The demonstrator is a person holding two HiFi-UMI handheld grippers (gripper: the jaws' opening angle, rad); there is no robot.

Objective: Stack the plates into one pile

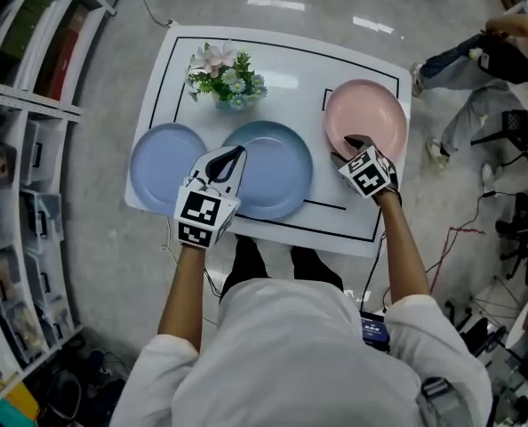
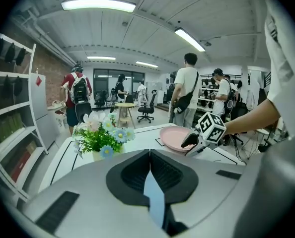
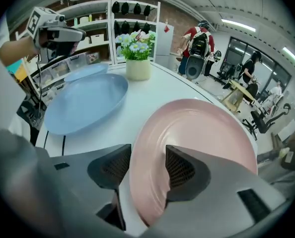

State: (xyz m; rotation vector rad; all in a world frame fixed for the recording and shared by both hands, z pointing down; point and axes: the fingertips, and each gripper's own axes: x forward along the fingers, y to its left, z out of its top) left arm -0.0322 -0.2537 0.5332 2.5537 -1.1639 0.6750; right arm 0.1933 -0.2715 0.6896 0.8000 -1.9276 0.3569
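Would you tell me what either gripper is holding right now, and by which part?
Nothing is held: left gripper shut empty; right gripper open, straddling the pink plate at its near rim.

Wears white short-sleeved shirt (image 1: 282,345), dark trousers (image 1: 273,263). Grey-shelled left gripper (image 1: 233,157) and right gripper (image 1: 344,148): black ribbed pads (image 3: 180,167), cubes (image 1: 199,213) bearing black-and-white square markers.

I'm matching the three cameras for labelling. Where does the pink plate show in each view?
Head view: the pink plate sits upper right of centre.
Left gripper view: just right of centre, at mid-height.
Right gripper view: it fills the lower centre and right.
Shared landmark: the flower bouquet shows in all three views.
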